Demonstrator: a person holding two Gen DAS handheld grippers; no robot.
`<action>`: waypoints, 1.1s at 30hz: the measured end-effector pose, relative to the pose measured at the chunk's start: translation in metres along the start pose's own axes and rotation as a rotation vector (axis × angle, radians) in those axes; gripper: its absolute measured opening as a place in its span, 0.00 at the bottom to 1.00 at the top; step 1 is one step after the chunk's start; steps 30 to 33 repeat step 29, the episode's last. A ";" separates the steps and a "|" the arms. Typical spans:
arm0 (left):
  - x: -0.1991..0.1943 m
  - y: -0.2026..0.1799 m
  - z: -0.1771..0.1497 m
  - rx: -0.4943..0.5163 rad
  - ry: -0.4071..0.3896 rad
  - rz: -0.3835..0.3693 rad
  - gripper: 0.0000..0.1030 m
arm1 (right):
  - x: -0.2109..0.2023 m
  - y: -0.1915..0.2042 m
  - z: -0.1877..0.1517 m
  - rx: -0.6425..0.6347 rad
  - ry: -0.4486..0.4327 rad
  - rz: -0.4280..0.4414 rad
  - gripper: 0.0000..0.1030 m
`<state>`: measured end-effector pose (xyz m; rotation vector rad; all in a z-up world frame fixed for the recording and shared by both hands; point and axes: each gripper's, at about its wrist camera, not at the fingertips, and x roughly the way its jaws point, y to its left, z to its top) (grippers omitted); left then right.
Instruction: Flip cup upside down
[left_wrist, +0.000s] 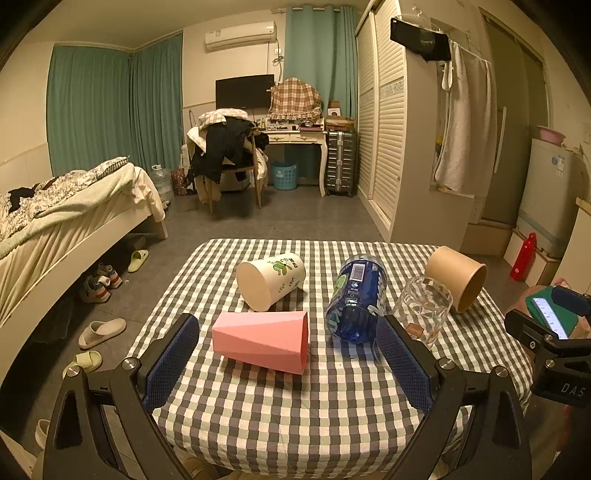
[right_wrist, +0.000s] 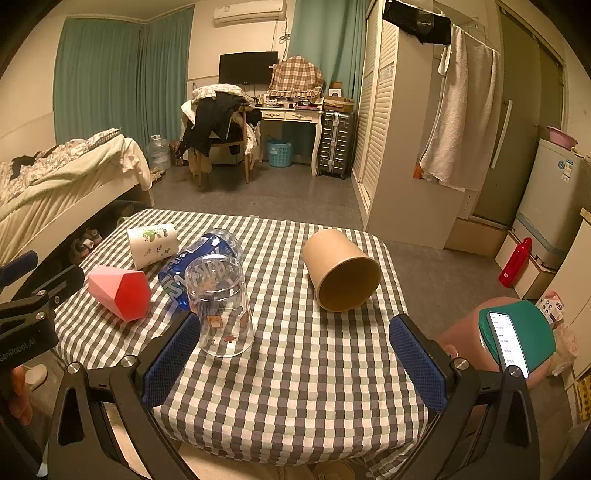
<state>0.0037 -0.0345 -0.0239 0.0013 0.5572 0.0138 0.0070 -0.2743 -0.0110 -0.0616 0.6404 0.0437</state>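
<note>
Several cups are on the checked table (left_wrist: 295, 406). A pink faceted cup (left_wrist: 264, 339) lies on its side just ahead of my open, empty left gripper (left_wrist: 288, 354). A white leaf-print cup (left_wrist: 269, 278), a blue plastic cup (left_wrist: 356, 301) and a brown paper cup (left_wrist: 456, 277) also lie on their sides. A clear glass (right_wrist: 221, 314) stands upside down by the left finger of my open, empty right gripper (right_wrist: 295, 354). The brown paper cup (right_wrist: 341, 275) lies ahead of it, mouth toward me.
A bed (left_wrist: 55, 221) stands left of the table, with slippers (left_wrist: 101, 332) on the floor. A phone on a green holder (right_wrist: 513, 339) sits at the right. A wardrobe (left_wrist: 391, 147) and a fridge (left_wrist: 550, 199) are further right.
</note>
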 end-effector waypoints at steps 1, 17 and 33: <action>0.000 0.000 0.000 0.000 0.000 0.001 0.96 | 0.000 0.000 0.000 0.000 0.000 0.001 1.00; 0.000 0.000 -0.001 0.001 0.002 0.002 0.96 | 0.001 0.002 -0.002 -0.005 0.001 0.003 1.00; -0.003 0.002 -0.003 0.003 -0.011 0.005 0.96 | 0.002 0.004 -0.003 -0.007 0.005 0.002 1.00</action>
